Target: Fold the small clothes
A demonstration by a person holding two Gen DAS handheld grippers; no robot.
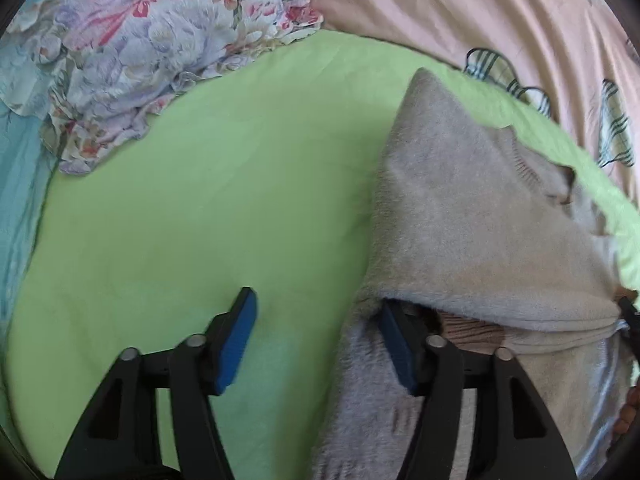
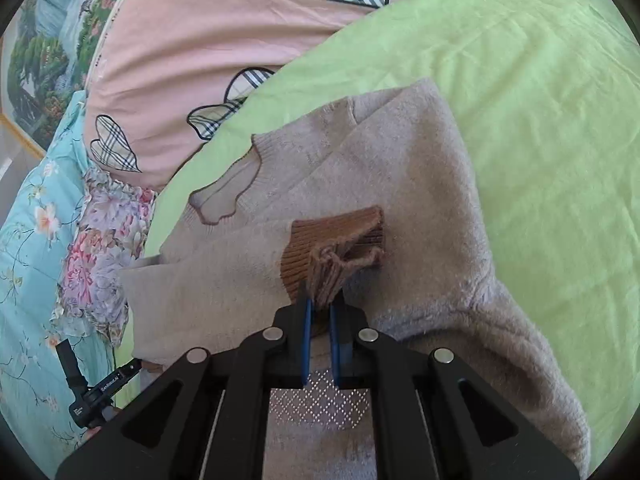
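Observation:
A small beige fuzzy sweater (image 1: 460, 216) lies on a light green sheet (image 1: 220, 200), partly folded over itself. My left gripper (image 1: 316, 340) is open; its right finger sits under the sweater's folded edge, its left finger over bare sheet. In the right wrist view the sweater (image 2: 400, 184) fills the middle. My right gripper (image 2: 320, 312) is shut on the sweater's brown ribbed cuff (image 2: 340, 240), bunched between the blue pads and held over the sweater's body. The collar (image 2: 240, 184) lies to the left.
A floral cloth (image 1: 140, 52) is heaped at the far left. A pink quilt with plaid hearts (image 2: 180, 60) borders the green sheet at the back. A turquoise floral bedcover (image 2: 32, 240) lies at the left, where the other gripper's handle (image 2: 92, 392) shows.

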